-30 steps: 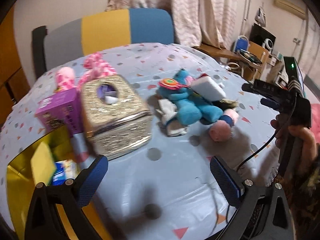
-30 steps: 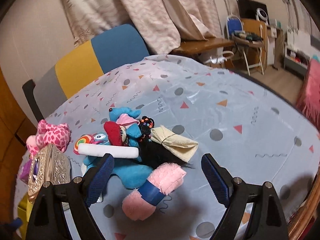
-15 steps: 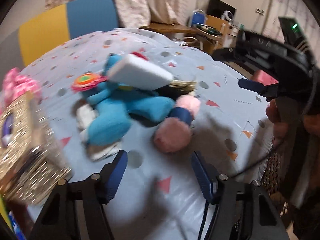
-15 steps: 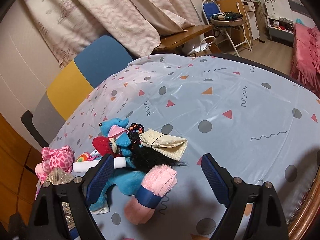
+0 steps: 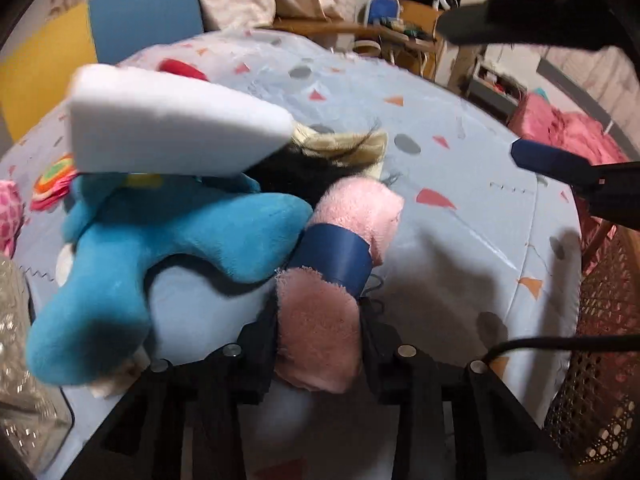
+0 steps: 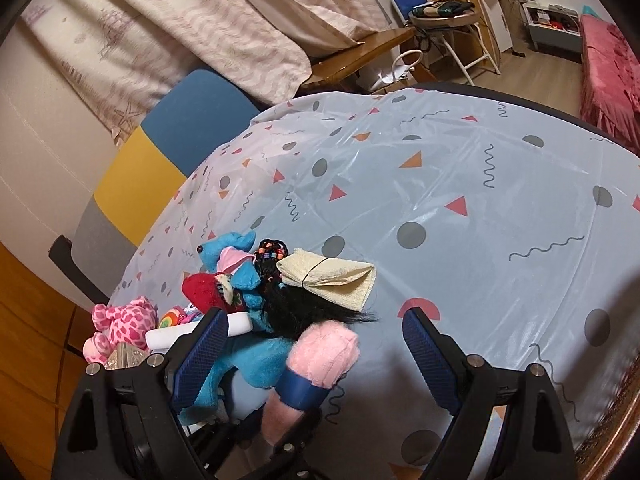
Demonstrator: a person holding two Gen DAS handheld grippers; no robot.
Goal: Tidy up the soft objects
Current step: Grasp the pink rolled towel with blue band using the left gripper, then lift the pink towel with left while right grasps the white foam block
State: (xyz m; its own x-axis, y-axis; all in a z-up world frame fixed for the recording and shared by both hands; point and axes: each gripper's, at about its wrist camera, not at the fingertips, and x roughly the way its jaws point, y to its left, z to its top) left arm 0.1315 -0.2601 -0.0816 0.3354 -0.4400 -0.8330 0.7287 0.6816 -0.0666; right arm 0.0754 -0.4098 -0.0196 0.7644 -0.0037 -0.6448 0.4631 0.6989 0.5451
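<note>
A rolled pink towel with a blue band (image 5: 320, 312) lies on the table beside a blue plush toy (image 5: 160, 248). My left gripper (image 5: 318, 332) is shut on the near end of the pink roll. A white sponge (image 5: 168, 128) rests on top of the blue plush. Behind them lie black hair (image 6: 304, 308) and a folded cream cloth (image 6: 332, 276). In the right wrist view the pink roll (image 6: 320, 356) and the left gripper sit below my right gripper (image 6: 316, 356), which is open, empty and held above the table.
A pink spotted plush (image 6: 120, 320) and a shiny gold tissue box (image 5: 16, 340) sit at the left. A lollipop toy (image 5: 54, 180) lies by the blue plush. A blue, yellow and grey chair (image 6: 160, 168) stands behind the table. A wicker seat (image 5: 600, 360) is at the right edge.
My left gripper moved forward to the pile and closed on the pink roll. My right gripper rose and tilted, staying open.
</note>
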